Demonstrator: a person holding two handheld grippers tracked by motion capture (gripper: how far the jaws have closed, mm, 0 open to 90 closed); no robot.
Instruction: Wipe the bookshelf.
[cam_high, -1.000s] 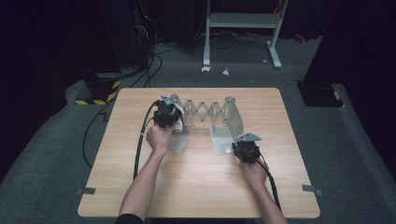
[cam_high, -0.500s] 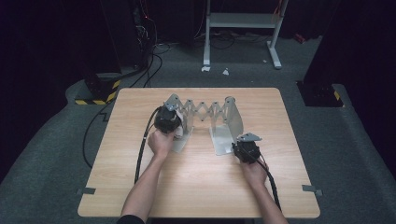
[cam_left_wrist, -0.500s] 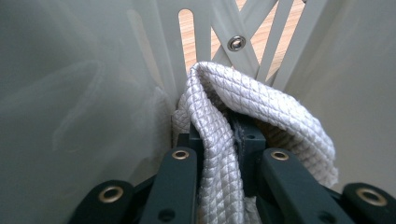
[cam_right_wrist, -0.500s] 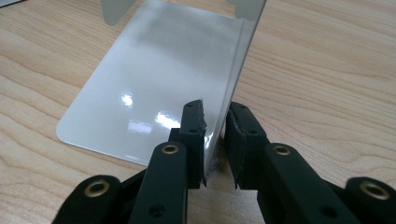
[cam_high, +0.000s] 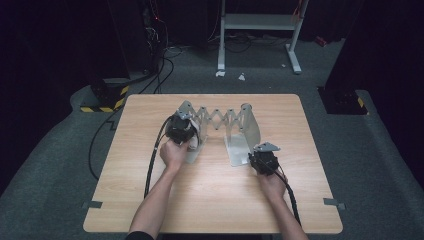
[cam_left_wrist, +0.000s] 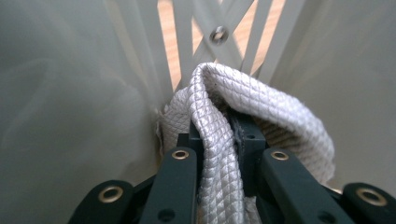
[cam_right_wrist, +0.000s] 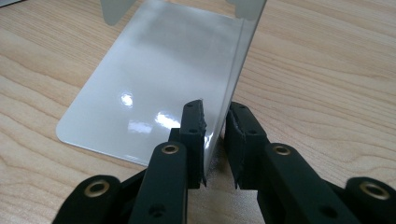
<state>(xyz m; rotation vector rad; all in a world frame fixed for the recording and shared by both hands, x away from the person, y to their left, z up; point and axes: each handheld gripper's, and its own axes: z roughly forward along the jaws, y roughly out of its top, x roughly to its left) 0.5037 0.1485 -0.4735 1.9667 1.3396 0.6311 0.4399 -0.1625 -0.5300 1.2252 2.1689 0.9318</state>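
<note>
The wooden desk (cam_high: 210, 200) carries one large thing: a pale grey metal rack (cam_high: 220, 120) made of two L-shaped end plates joined by a scissor lattice, standing from about the centre of the desk toward 12 o'clock. Its left end plate (cam_high: 186, 109) sits at roughly 10 o'clock from the desk's middle, and its right end plate (cam_high: 250, 125) at roughly 1 o'clock, with a flat foot (cam_right_wrist: 154, 88) lying on the wood.

In the high view the left gripper (cam_high: 180, 131) is at the left end plate, at 9 o'clock from the lattice. In the left gripper view its jaws are clamped together on a folded white quilted cloth (cam_left_wrist: 261, 107), which bulges up above the jaw tips just in front of the lattice bars, between the rack's pale walls.

The right gripper (cam_high: 263, 161) is at 5 o'clock from the right end plate, near the front edge of its foot. In the right gripper view the upright wall of that plate stands edge-on between the two jaws; the pads lie close against either face, though whether they truly press on the metal is hard to tell.

No brand, label or writing can be read on the rack, the cloth or the grippers.
</note>
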